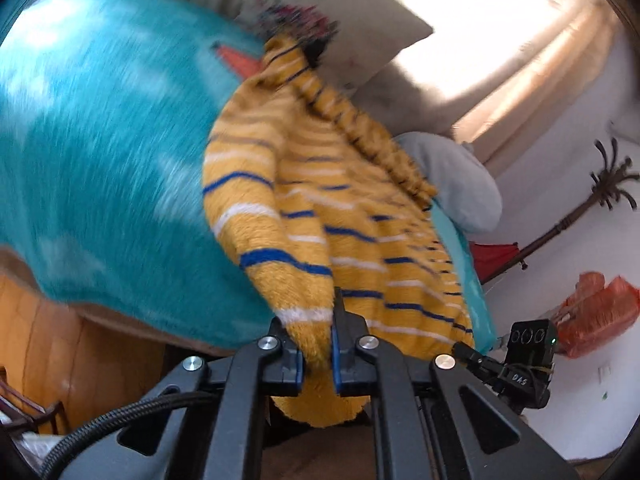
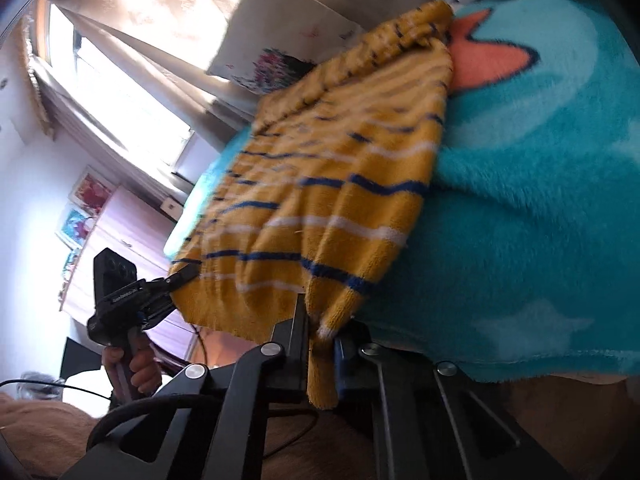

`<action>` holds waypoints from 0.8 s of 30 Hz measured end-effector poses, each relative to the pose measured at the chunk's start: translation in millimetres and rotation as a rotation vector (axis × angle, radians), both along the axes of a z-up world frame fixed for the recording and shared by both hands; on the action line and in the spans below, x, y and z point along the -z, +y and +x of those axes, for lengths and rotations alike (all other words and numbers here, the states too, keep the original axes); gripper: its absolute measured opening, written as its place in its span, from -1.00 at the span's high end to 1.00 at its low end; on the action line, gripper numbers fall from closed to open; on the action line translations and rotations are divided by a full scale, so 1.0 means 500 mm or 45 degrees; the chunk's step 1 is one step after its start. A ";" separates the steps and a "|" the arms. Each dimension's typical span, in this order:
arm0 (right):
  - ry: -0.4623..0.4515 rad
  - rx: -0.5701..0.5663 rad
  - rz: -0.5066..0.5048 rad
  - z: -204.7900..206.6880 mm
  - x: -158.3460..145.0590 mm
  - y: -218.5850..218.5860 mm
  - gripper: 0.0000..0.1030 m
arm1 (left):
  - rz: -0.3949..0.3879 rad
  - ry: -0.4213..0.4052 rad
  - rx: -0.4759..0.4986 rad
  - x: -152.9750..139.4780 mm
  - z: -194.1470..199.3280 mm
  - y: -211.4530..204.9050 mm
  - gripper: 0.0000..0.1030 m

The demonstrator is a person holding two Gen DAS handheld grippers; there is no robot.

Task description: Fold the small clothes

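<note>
A small yellow knit garment with blue and white stripes (image 1: 320, 200) lies spread on a turquoise fleece blanket (image 1: 100, 152). My left gripper (image 1: 316, 344) is shut on one near hem corner, and yellow fabric hangs below its pads. In the same view my right gripper (image 1: 460, 347) bites the other near corner at the right. The right wrist view shows the garment (image 2: 332, 184) stretched away from me, with my right gripper (image 2: 322, 340) shut on a bunched hem corner. At the left of that view a hand (image 2: 132, 368) holds my left gripper (image 2: 186, 276), pinched on the garment's edge.
A beige printed pillow (image 1: 360, 28) and a grey cushion (image 1: 460, 176) lie beyond the garment. Bright curtains (image 2: 132, 12) hang behind the bed. An orange star (image 2: 488, 60) marks the blanket. An orange bag (image 1: 596, 312) sits by the white wall. Wooden bed side (image 1: 40, 352) is below.
</note>
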State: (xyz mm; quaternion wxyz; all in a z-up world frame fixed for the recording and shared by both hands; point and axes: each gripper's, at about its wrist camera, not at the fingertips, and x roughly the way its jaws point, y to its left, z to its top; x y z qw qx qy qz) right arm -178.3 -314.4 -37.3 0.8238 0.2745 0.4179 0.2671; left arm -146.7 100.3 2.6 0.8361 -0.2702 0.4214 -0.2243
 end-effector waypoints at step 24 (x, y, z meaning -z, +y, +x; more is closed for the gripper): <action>-0.221 -0.121 0.208 -0.008 -0.156 -0.015 0.86 | 0.121 -0.228 -0.067 -0.151 -0.003 -0.008 0.83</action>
